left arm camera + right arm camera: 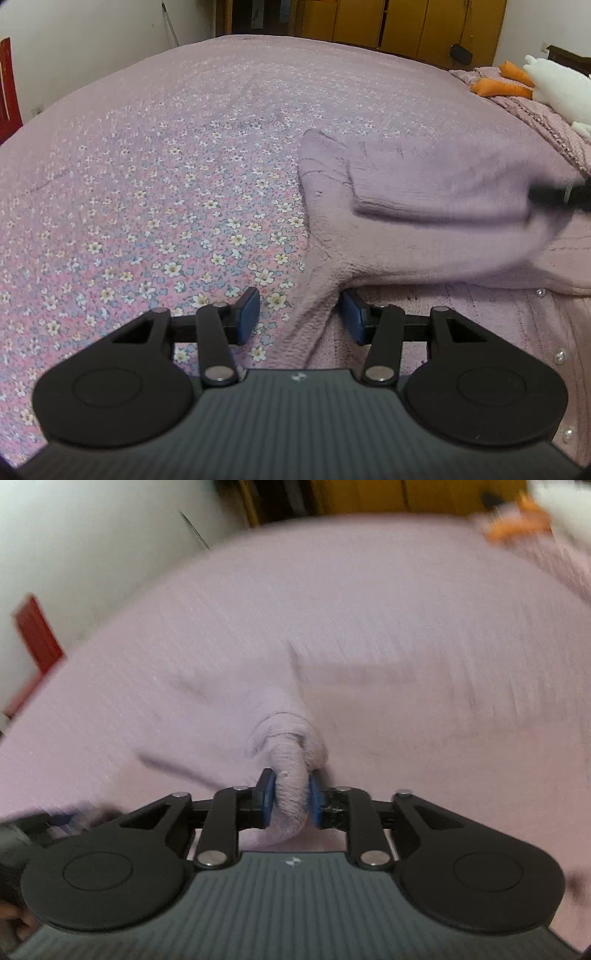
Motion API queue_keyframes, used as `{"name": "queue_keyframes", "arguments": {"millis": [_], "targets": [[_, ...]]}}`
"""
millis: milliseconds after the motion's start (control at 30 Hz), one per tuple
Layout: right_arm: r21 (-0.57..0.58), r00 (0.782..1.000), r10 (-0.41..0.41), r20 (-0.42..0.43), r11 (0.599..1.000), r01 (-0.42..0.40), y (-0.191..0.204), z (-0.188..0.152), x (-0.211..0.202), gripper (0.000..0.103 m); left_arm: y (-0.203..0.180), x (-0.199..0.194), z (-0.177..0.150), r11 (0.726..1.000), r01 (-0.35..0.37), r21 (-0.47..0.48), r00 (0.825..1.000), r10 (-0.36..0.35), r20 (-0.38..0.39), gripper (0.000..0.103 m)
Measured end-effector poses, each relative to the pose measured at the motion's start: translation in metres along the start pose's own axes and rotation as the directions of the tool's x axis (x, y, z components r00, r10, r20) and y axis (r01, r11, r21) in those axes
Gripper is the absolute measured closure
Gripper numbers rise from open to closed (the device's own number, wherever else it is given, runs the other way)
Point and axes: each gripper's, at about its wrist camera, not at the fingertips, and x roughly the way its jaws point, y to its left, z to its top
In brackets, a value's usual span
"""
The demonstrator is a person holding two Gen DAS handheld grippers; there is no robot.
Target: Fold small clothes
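A lilac knitted cardigan [436, 229] with pearl buttons lies on the flowered bedspread [155, 192], right of centre in the left wrist view. My left gripper [299, 317] is open, its blue pads on either side of a strip of the cardigan's edge, not clamped on it. My right gripper [290, 799] is shut on a bunched fold of the cardigan [291, 760] and holds it up; that view is blurred by motion. The right gripper's dark tip [561, 194] shows at the right edge of the left wrist view, with lifted cloth trailing from it.
A white plush toy with orange parts [546, 81] lies on a pink blanket [546, 122] at the far right. Wooden wardrobes [399, 22] stand behind the bed. A red chair [7, 85] is at the left by the white wall.
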Motion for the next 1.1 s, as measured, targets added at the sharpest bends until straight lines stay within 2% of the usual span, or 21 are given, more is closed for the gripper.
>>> {"name": "queue_keyframes", "arguments": {"millis": [33, 67, 133, 267, 400, 467, 600, 700, 733, 767, 800, 833, 900, 1100], "targets": [[0.024, 1.000, 0.012, 0.016, 1.000, -0.012, -0.004, -0.005, -0.002, 0.054, -0.001, 0.000, 0.001, 1.000, -0.005, 0.004, 1.000, 0.005, 0.001, 0.053], [0.038, 1.000, 0.018, 0.026, 0.999, -0.019, -0.006, -0.007, -0.005, 0.049, -0.002, 0.000, 0.001, 1.000, -0.010, 0.011, 1.000, 0.010, 0.002, 0.053], [0.022, 0.999, -0.008, 0.047, 1.000, 0.007, 0.002, -0.005, -0.016, 0.046, -0.003, 0.001, 0.000, 1.000, -0.012, 0.022, 1.000, 0.012, 0.005, 0.053], [-0.103, 0.990, -0.030, 0.134, 0.994, 0.044, 0.035, 0.004, -0.034, 0.044, 0.001, 0.002, 0.000, 1.000, 0.000, 0.022, 1.000, 0.000, 0.008, 0.052], [-0.143, 0.990, 0.091, 0.111, 0.987, -0.074, 0.069, 0.022, -0.025, 0.041, 0.000, 0.002, 0.000, 1.000, 0.001, 0.025, 1.000, -0.001, 0.008, 0.051], [-0.193, 0.989, 0.123, 0.079, 0.975, -0.106, 0.089, 0.026, -0.009, 0.036, 0.000, 0.002, 0.000, 1.000, 0.003, 0.020, 1.000, -0.003, 0.008, 0.047], [-0.257, 0.996, 0.088, 0.009, 0.963, -0.083, 0.117, 0.027, 0.029, 0.035, -0.002, 0.004, -0.001, 1.000, 0.012, 0.024, 1.000, -0.012, 0.009, 0.042], [-0.290, 0.999, 0.046, -0.007, 0.956, -0.046, 0.128, 0.024, 0.053, 0.035, -0.005, 0.004, -0.003, 0.999, 0.002, 0.036, 1.000, -0.003, 0.021, 0.042], [-0.276, 0.999, 0.043, -0.004, 0.960, -0.042, 0.126, 0.025, 0.055, 0.039, -0.005, 0.004, -0.004, 0.999, 0.000, 0.036, 1.000, -0.001, 0.025, 0.042], [-0.255, 0.999, 0.032, 0.010, 0.967, -0.029, 0.122, 0.027, 0.055, 0.057, -0.005, 0.004, -0.005, 0.999, 0.000, 0.037, 1.000, -0.001, 0.030, 0.041], [-0.228, 1.000, 0.017, 0.017, 0.974, -0.012, 0.119, 0.028, 0.056, 0.070, -0.007, 0.004, -0.007, 0.999, -0.001, 0.037, 0.999, -0.001, 0.033, 0.041], [-0.191, 0.999, 0.029, 0.013, 0.981, -0.026, 0.109, 0.032, 0.053, 0.091, -0.007, 0.004, -0.007, 0.999, 0.000, 0.038, 0.999, -0.001, 0.035, 0.041], [-0.103, 0.997, 0.077, 0.031, 0.992, -0.074, 0.087, 0.041, 0.044, 0.095, -0.006, 0.004, -0.008, 0.999, 0.001, 0.040, 0.999, -0.002, 0.037, 0.041], [0.071, 0.975, 0.079, 0.206, 0.993, -0.096, 0.017, 0.054, -0.034, 0.096, -0.009, 0.001, -0.009, 1.000, 0.000, 0.031, 1.000, -0.001, 0.031, 0.041]]}}
